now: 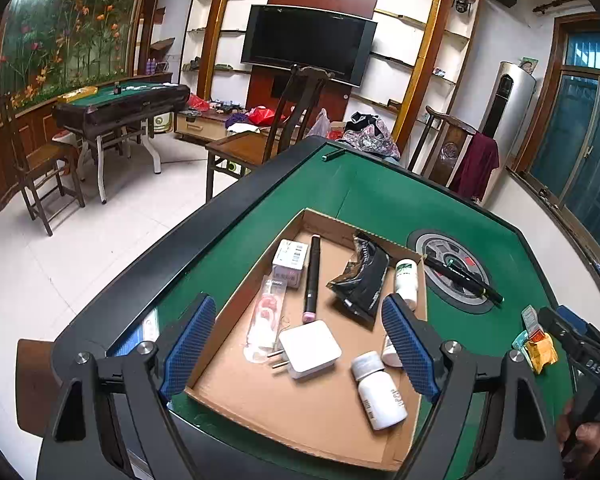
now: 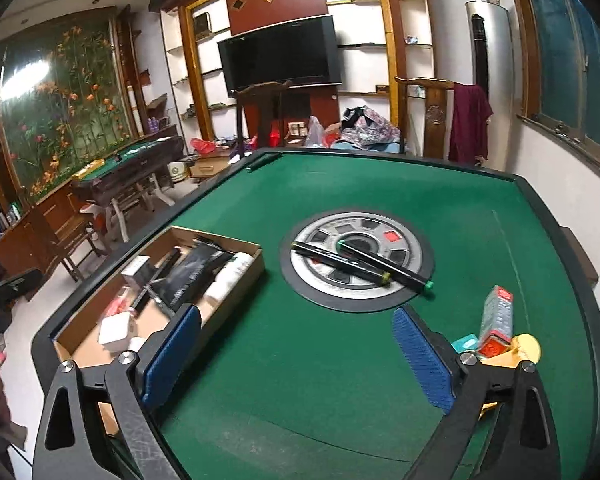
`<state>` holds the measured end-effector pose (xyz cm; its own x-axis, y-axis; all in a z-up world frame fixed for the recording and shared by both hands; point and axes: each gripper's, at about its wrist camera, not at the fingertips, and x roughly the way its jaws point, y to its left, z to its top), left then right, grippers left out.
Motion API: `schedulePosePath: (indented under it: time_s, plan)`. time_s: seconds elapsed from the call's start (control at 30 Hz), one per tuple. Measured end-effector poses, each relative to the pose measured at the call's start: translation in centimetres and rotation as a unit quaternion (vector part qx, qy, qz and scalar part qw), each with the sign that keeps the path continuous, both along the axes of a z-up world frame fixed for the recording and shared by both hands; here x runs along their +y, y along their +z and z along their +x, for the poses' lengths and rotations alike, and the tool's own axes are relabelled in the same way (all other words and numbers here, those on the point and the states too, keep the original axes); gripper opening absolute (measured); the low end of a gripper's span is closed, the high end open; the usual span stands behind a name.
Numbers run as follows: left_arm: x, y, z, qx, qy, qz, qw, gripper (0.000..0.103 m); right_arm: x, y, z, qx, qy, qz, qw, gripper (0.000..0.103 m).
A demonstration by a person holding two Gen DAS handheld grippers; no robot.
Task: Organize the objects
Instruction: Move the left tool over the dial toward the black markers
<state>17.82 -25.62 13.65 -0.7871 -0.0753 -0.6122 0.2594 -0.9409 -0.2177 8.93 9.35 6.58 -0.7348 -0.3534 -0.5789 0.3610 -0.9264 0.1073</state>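
Both hand-held grippers stand with their blue pads wide apart and nothing between them. Left hand-held gripper (image 1: 298, 344) hangs over the cardboard tray (image 1: 260, 404) at the near left of the green bench (image 1: 380, 192); right hand-held gripper (image 2: 296, 356) hangs over bare felt, with the tray to its left.

Only the left wrist view looks down into the tray. It shows a white plug adapter (image 1: 310, 348) with its two prongs pointing left, a white pill bottle (image 1: 378, 392) lying on its side with its cap toward the far left, a black marker (image 1: 312, 280) with a pink near end lying along the near-far line, a crumpled black packet (image 1: 362, 276), a small white box (image 1: 290, 262), a clear pink-printed packet (image 1: 266, 316), and another white bottle (image 1: 406, 280) against the right wall. A third white bottle is mostly hidden behind the right pad.

The right wrist view gives the better look at the round grey centre disc (image 2: 362, 260) in the bench. Two black pens (image 2: 360, 266) lie crossed on it, long axes running from far left to near right, one tipped yellow-green, the other green. Near right of them a small red-and-grey carton (image 2: 498, 316) lies with its long axis near to far, beside a teal item (image 2: 466, 342) and a yellow one (image 2: 526, 346).
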Motion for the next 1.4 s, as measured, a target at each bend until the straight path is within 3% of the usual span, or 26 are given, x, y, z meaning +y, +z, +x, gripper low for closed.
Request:
schedulePosePath:
  time_s: [0.1, 0.27, 0.43, 0.67, 0.8, 0.97, 1.2, 1.4]
  plan:
    - [-0.7, -1.2, -0.2, -0.010, 0.007, 0.013, 0.9998, 0.085, -1.1, 0.1, 1.0, 0.012, 0.013, -0.008, 1.000, 0.100]
    - [-1.7, -2.9, -0.7, -0.026, 0.015, 0.037, 0.9989, 0.085, -5.6, -3.1, 1.1, -0.033, 0.065, 0.042, 0.996, 0.101]
    - [-3.2, -2.8, -0.7, -0.015, 0.033, 0.045, 0.9983, 0.085, -7.3, -0.9, 1.1, -0.011, 0.084, 0.021, 0.996, 0.102]
    - [-3.7, -3.4, -1.5, -0.017, 0.042, 0.057, 0.9974, 0.085, -8.2, -1.9, 0.1, -0.028, 0.088, 0.028, 0.995, 0.102]
    - [-2.6, -3.0, -2.7, -0.014, 0.022, 0.063, 0.9976, 0.085, -5.7, -1.7, -1.2, -0.027, 0.061, 0.022, 0.998, 0.102]
    - [3.5, -2.6, -6.5, -0.023, -0.069, 0.045, 0.9963, 0.085, 1.5, -1.9, -4.5, -0.035, -0.026, 0.027, 0.999, 0.102]
    - [14.0, -3.7, -12.4, -0.058, -0.190, 0.015, 0.9799, 0.085, 13.3, -3.1, -7.2, -0.069, -0.168, -0.020, 0.983, 0.102]
    - [20.5, -4.4, -16.6, -0.071, -0.231, 0.000, 0.9704, 0.085, 17.9, -3.6, -9.7, -0.076, -0.208, -0.079, 0.972, 0.102]
